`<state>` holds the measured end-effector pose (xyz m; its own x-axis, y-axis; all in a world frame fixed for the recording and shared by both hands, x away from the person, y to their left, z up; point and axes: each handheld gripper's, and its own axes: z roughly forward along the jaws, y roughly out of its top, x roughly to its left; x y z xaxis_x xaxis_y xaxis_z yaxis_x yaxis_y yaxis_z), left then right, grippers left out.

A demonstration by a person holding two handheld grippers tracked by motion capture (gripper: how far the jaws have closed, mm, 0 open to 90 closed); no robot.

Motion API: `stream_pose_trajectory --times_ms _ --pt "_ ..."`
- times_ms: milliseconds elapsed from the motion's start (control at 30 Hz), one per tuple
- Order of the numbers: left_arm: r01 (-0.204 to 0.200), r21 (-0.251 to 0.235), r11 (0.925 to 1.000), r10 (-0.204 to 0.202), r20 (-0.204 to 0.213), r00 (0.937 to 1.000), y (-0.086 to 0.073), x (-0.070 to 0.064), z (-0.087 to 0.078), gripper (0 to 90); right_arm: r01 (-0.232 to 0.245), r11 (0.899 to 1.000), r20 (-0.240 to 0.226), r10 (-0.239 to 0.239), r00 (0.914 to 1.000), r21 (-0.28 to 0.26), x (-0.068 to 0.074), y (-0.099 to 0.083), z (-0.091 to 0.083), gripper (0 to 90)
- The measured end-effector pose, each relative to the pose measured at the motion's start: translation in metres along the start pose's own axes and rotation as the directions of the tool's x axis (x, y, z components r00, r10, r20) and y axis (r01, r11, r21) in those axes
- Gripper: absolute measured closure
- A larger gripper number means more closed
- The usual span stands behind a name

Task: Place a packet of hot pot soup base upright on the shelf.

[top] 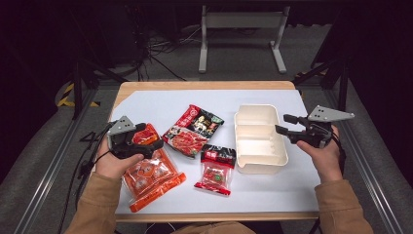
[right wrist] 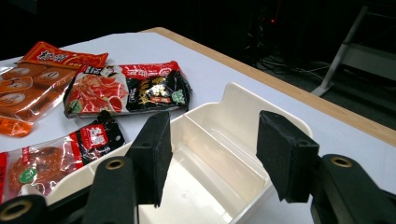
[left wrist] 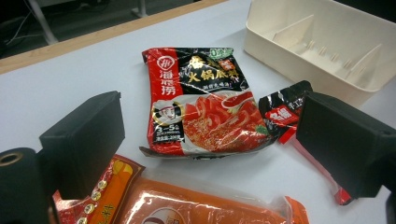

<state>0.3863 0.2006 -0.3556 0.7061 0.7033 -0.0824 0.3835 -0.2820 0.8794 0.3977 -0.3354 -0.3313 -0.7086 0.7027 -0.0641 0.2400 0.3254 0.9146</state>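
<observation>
Left tongs (top: pixel 146 136) stand apart, holding nothing, over the upper end of the orange packet (top: pixel 148 175) at the table's (top: pixel 292 190) left; right tongs (top: pixel 285 124) stand apart, empty, just above the right rim of the cream divided box (top: pixel 258 139); the red-and-black pouch (top: pixel 194 129) lies between them.

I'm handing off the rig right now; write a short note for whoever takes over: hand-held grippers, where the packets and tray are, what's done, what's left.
Left hand-held gripper: open, holding nothing, over the orange snack packet.
Right hand-held gripper: open, holding nothing, at the right rim of the cream divided tray.
Hotpot-base packet lies at the table's middle; the small red-and-black packet lies in front of it, left of the tray.
Done: nothing; the tray's compartments are bare.
Left: probably all three packets go into the tray, likely starting with the orange one.
</observation>
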Motion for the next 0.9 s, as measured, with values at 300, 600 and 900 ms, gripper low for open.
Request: stream_pose_trajectory --times_ms 300,600,900 --pt "-0.025 -0.014 0.9996 0.025 -0.016 0.9996 0.015 -0.009 0.006 34.0 -0.005 1.0 0.004 0.005 1.0 0.001 -0.001 0.002 -0.004 45.0" --pt "0.006 -0.024 0.9997 -0.005 0.031 0.9995 0.032 0.002 0.021 34.5 0.002 1.0 0.0 -0.002 1.0 0.004 0.003 0.002 -0.007 44.3" --pt "0.003 0.017 0.9999 -0.004 0.071 0.9975 0.05 0.01 0.046 36.5 -0.005 1.0 0.0 0.005 1.0 0.006 0.003 0.0 -0.012 44.2"
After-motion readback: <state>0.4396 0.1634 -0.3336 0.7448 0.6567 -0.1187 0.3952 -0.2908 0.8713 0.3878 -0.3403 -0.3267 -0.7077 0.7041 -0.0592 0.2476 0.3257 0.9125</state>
